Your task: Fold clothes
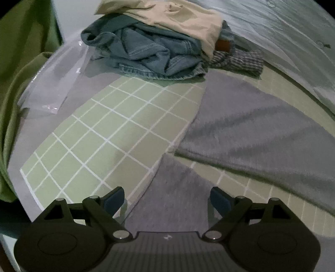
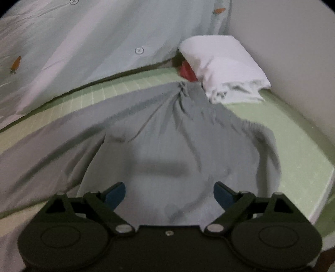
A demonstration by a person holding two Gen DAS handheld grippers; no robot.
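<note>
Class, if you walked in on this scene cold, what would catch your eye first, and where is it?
Probably the grey garment spread over the green checked bed sheet, bunched near the white pillow. Next, the heap of denim clothes under a cream garment at the far end. Both tongs, left and right, hang open above the grey cloth.

Left gripper and right gripper, jaws wide apart

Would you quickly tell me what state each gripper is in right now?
Left gripper: open, empty, above the grey garment.
Right gripper: open, empty, above the same grey garment.
</note>
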